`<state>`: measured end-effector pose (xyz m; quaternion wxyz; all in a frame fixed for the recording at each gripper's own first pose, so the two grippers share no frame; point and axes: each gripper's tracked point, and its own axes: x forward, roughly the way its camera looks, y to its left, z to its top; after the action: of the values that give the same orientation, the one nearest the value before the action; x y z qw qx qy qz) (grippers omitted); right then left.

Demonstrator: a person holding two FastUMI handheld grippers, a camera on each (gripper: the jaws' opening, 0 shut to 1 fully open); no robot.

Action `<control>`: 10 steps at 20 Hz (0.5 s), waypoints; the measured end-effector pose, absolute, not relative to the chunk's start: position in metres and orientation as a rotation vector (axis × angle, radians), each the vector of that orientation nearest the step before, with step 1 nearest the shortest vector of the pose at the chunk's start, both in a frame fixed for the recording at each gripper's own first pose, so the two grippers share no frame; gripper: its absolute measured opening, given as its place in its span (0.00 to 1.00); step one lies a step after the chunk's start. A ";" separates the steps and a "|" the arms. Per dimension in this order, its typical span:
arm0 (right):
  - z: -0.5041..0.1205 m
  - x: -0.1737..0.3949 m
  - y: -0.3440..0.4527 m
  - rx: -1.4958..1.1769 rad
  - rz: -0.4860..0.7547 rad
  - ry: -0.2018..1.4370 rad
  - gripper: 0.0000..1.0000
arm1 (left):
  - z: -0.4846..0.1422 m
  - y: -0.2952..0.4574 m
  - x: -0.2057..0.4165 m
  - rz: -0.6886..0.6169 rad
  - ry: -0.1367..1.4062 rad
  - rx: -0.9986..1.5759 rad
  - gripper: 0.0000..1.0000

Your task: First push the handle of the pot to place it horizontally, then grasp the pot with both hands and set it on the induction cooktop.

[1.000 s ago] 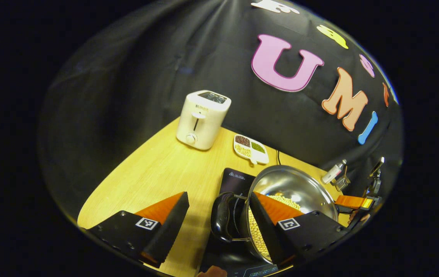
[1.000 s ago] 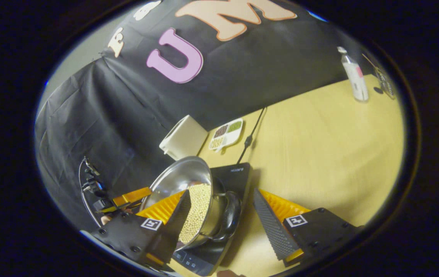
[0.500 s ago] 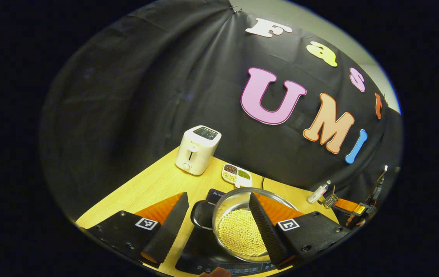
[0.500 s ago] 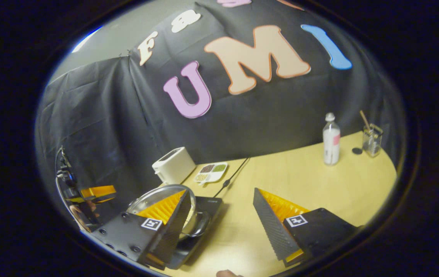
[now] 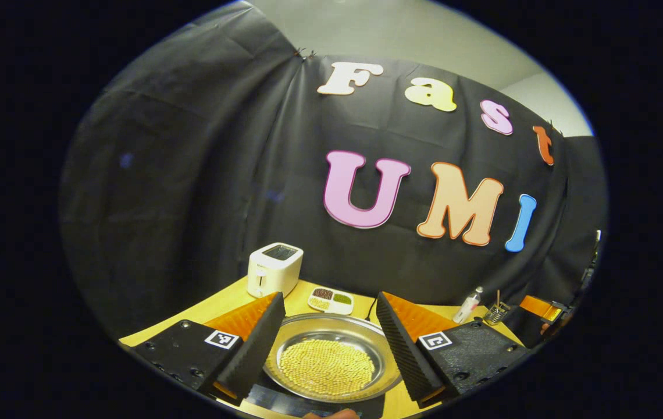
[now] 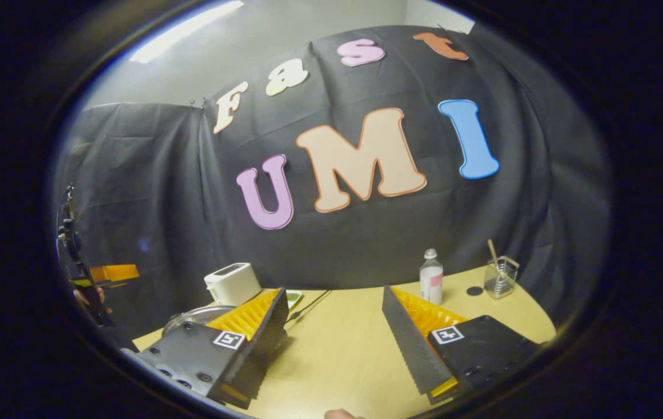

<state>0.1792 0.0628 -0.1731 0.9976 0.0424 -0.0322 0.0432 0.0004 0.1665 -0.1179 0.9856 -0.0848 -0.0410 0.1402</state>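
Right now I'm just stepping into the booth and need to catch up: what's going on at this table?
A person works two handheld grippers at a wooden table. The pot, holding pale yellow beans, sits on the black induction cooktop. The left gripper is open, with the pot showing between its fingers but untouched. The right gripper is open too, over bare table. Behind stand a toaster, a divided dish and a bottle.

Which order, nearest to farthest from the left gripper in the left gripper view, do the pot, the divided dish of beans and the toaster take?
1. The pot, between the left gripper fingers, just ahead.
2. The divided dish, behind the pot, near the wall.
3. The toaster, far left; close to the dish, marginally farther.
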 end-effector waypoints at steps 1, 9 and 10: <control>-0.164 0.175 0.053 0.080 0.066 -0.084 0.91 | -0.109 0.153 0.006 0.284 -0.099 -0.145 0.92; -0.129 0.148 0.004 0.052 -0.044 -0.206 0.91 | -0.096 0.051 0.049 0.167 -0.176 -0.136 0.93; -0.126 0.148 0.004 0.058 -0.042 -0.216 0.91 | -0.097 0.042 0.055 0.156 -0.182 -0.131 0.93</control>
<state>0.1479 0.0039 -0.1257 0.9935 0.0288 -0.1079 -0.0209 0.0551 0.0421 -0.0973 0.9907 -0.0652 -0.0909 0.0777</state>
